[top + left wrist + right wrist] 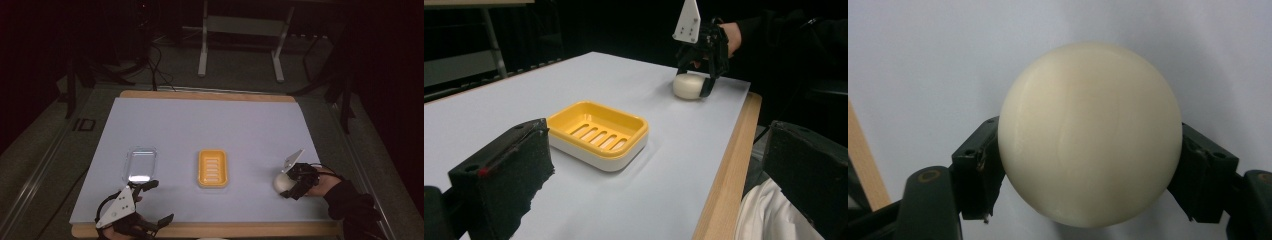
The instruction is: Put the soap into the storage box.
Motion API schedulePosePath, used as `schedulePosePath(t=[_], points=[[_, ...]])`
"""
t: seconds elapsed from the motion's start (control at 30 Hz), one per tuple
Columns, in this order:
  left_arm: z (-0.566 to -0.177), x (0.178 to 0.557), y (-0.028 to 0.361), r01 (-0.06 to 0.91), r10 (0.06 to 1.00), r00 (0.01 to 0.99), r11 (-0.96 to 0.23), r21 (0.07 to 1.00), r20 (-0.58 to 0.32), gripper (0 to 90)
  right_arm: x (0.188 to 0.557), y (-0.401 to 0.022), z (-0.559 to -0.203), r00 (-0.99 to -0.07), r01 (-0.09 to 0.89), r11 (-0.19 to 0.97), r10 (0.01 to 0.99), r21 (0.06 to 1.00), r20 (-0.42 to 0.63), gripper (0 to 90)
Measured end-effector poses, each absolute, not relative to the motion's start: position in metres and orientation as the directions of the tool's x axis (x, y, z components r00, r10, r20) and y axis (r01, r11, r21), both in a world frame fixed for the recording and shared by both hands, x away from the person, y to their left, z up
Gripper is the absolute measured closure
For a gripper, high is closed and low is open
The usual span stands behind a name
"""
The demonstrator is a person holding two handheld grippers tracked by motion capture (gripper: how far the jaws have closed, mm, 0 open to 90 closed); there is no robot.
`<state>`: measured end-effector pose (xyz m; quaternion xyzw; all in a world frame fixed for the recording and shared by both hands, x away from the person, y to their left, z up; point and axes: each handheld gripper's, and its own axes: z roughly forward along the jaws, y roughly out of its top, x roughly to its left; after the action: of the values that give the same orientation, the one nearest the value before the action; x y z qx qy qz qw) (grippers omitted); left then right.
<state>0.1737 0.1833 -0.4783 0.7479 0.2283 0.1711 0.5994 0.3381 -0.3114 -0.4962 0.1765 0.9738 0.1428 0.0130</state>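
Note:
A cream, rounded bar of soap (pixel 281 183) rests on the white table sheet at the right, with my right gripper (pixel 288 186) shut on it. In the right gripper view the soap (pixel 1090 135) sits pinched between both jaws. The left gripper view shows the soap (pixel 688 86) and the right gripper (pixel 698 80) at the far end. A yellow soap dish (pixel 212 168) lies empty at the middle of the sheet, and its slotted yellow tray (pixel 596 132) sits in a white base. My left gripper (pixel 160 201) is open at the front left, holding nothing, apart from the dish.
A clear plastic lid (pixel 141 164) lies left of the dish, just beyond my left gripper. The white sheet (pixel 200 120) covers a wooden board whose front edge (pixel 225 230) runs along the near side. Metal stand legs (pixel 202 55) rise behind the table.

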Motion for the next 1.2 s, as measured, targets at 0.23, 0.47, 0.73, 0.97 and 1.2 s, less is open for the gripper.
schedulePosePath(t=[0.23,0.47,0.73,0.97,1.2], points=[[-0.478,0.174,0.183,0.135,0.546,0.838,-0.177,0.975,-0.017,0.1,0.341,-0.31,-0.482,-0.938,0.341,0.899,0.345,0.275,0.035,25.4],[-0.478,0.173,0.183,0.135,0.544,0.839,-0.177,0.975,-0.017,0.1,0.347,-0.303,-0.459,-0.943,0.324,0.908,0.332,0.265,0.015,25.4],[-0.478,0.173,0.183,0.134,0.543,0.839,-0.177,0.975,-0.017,0.1,0.353,-0.292,-0.438,-0.949,0.301,0.913,0.316,0.276,-0.01,25.4],[-0.478,0.173,0.182,0.136,0.539,0.842,-0.184,0.974,-0.016,0.1,0.358,-0.28,-0.425,-0.959,0.262,0.926,0.282,0.273,-0.038,25.4],[-0.478,0.173,0.182,0.137,0.54,0.841,-0.182,0.974,-0.017,0.1,0.362,-0.264,-0.415,-0.969,0.214,0.935,0.239,0.282,-0.056,25.4]])
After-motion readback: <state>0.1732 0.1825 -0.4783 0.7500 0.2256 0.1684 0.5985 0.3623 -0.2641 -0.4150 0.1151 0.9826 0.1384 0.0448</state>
